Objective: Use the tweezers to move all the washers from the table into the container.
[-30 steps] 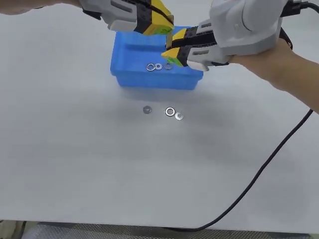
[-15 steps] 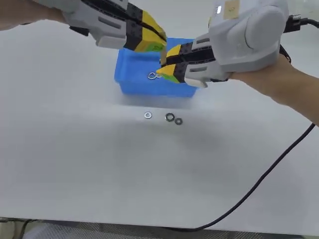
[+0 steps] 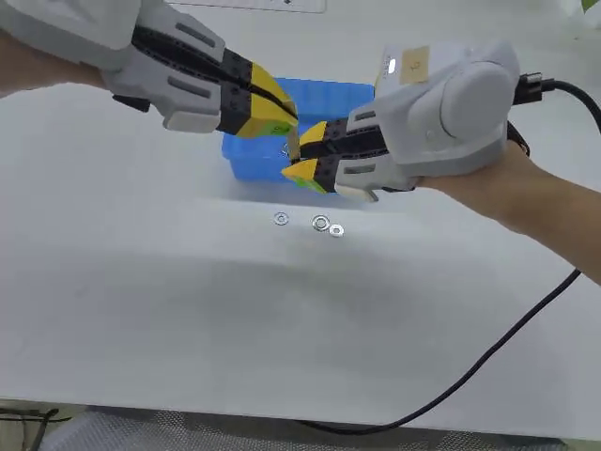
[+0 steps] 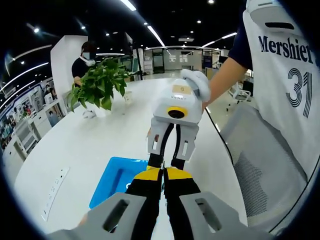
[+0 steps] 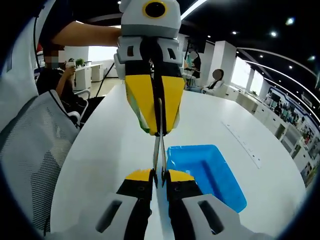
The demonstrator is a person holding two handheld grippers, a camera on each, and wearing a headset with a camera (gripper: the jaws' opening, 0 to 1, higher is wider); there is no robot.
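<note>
Three washers [image 3: 320, 224] lie on the desk [image 3: 188, 310] just before the container [image 3: 246, 162] | tweezers [image 5: 160, 145] bridge left tool [image 3: 285, 122] and right tool [image 3: 299, 158], both clamped narrow on them | pair has drawn back from over the container's interior to its front wall | next pickup likely; three washers remain.

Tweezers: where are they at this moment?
In the right gripper view the tweezers run between the right gripper and the left gripper, held in both sets of fingers, left of the blue container.
</note>
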